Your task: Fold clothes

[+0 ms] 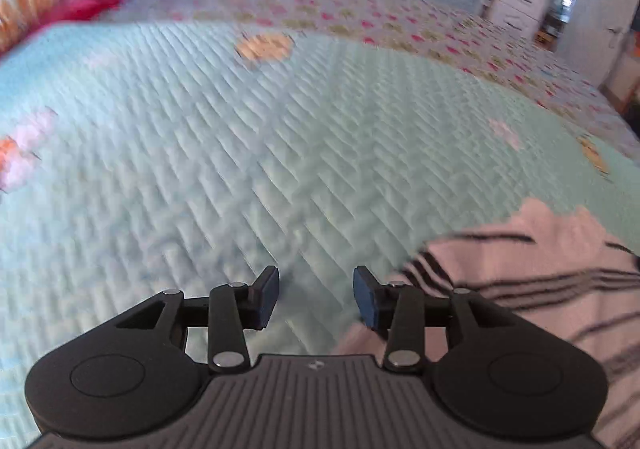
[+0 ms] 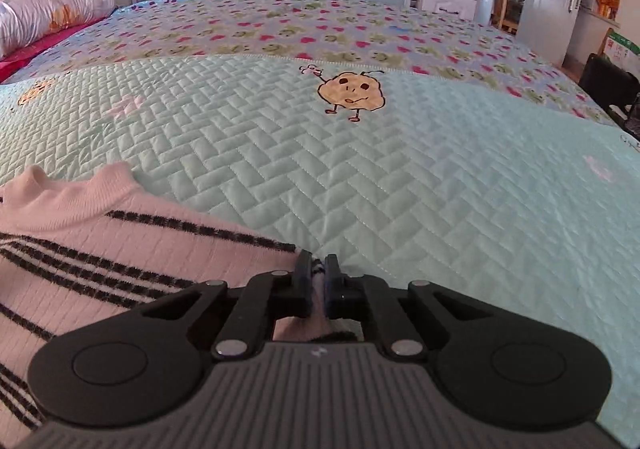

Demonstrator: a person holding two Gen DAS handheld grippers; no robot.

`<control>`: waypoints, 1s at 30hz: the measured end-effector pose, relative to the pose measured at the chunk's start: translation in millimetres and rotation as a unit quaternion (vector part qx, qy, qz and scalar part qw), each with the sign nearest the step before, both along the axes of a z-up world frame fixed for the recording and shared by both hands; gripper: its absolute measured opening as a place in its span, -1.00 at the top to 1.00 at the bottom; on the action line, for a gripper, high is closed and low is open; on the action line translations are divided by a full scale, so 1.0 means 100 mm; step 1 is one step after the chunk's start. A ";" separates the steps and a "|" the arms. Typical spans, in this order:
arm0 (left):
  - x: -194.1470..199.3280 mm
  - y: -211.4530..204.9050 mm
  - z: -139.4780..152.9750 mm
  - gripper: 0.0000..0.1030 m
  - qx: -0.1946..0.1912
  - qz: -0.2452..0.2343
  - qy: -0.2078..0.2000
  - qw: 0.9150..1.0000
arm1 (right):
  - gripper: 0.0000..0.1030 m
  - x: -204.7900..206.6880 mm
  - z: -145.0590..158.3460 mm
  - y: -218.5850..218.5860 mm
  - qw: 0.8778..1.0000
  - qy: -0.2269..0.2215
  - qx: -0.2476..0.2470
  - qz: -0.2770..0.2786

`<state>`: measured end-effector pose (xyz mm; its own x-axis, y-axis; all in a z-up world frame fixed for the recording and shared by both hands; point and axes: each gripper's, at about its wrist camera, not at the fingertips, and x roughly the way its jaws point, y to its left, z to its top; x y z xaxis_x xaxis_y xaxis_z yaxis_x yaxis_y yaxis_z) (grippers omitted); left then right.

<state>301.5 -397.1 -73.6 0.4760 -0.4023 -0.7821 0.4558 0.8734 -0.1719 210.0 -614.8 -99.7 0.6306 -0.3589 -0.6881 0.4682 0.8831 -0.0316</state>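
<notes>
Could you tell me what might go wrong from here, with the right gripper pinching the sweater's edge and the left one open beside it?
1. The right gripper pinches only a thin bit of the striped sweater at its edge; a pull might slip it free.
2. The left gripper is open over bare quilt, with the sweater off to its side; closing here could catch bedding instead.
3. A one-sided lift may bunch the knit.

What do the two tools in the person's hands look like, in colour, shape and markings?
Both look alike. The left tool and the right tool have a grey ribbed body with a small pale logo at its front edge, two black rounded housings with a circular disc each, and black link arms joined by silver pins. The fingers are black blocks with dark blue pads. No cables, hands or sleeves show.
</notes>
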 end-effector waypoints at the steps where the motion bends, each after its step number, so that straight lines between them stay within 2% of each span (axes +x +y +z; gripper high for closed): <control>1: -0.01 0.00 -0.01 0.12 0.000 -0.005 0.002 1.000 | 0.69 -0.02 0.02 0.01 1.000 -0.006 0.006 -0.007; 5: 0.05 -0.03 0.00 0.10 -0.004 -0.023 0.022 0.999 | 0.62 -0.21 0.17 0.13 0.997 -0.055 0.029 -0.035; 9: 0.12 0.05 0.02 0.10 -0.055 -0.037 0.067 0.996 | 0.55 -0.44 0.34 0.38 0.995 -0.096 0.001 -0.019; 10: 0.12 0.06 0.00 0.10 -0.058 -0.039 0.076 0.995 | 0.50 -0.49 0.37 0.42 0.994 -0.105 0.010 -0.009; 12: 0.09 0.01 -0.04 0.16 -0.044 -0.043 0.075 0.995 | 0.47 -0.54 0.40 0.47 0.991 -0.121 0.059 0.011; 14: 0.02 -0.04 -0.03 0.39 -0.034 -0.047 0.062 0.996 | 0.46 -0.52 0.38 0.52 0.986 -0.125 0.112 0.020; 15: -0.01 -0.06 -0.01 0.81 -0.038 -0.052 0.061 0.996 | 0.46 -0.50 0.38 0.55 0.983 -0.125 0.133 0.026; 16: -0.04 -0.08 0.00 0.87 -0.041 -0.057 0.061 0.996 | 0.46 -0.45 0.37 0.60 0.982 -0.122 0.143 0.033; 20: -0.19 -0.21 0.00 0.91 -0.005 -0.066 0.028 0.997 | 0.46 -0.23 0.32 0.74 0.978 -0.105 0.171 0.051; 23: -0.32 -0.16 0.10 0.92 -0.020 -0.068 -0.003 0.997 | 0.46 -0.03 0.27 0.83 0.973 -0.097 0.194 0.075; 25: -0.47 -0.15 0.20 0.92 -0.024 -0.081 -0.036 0.996 | 0.46 0.09 0.26 0.92 0.972 -0.093 0.198 0.090; 28: -0.68 -0.18 0.27 0.92 -0.014 -0.105 -0.072 0.992 | 0.44 0.17 0.22 0.94 0.966 -0.097 0.226 0.083; 30: -0.84 -0.22 0.31 0.92 -0.005 -0.127 -0.095 0.987 | 0.30 0.15 0.17 0.89 0.956 -0.108 0.265 0.068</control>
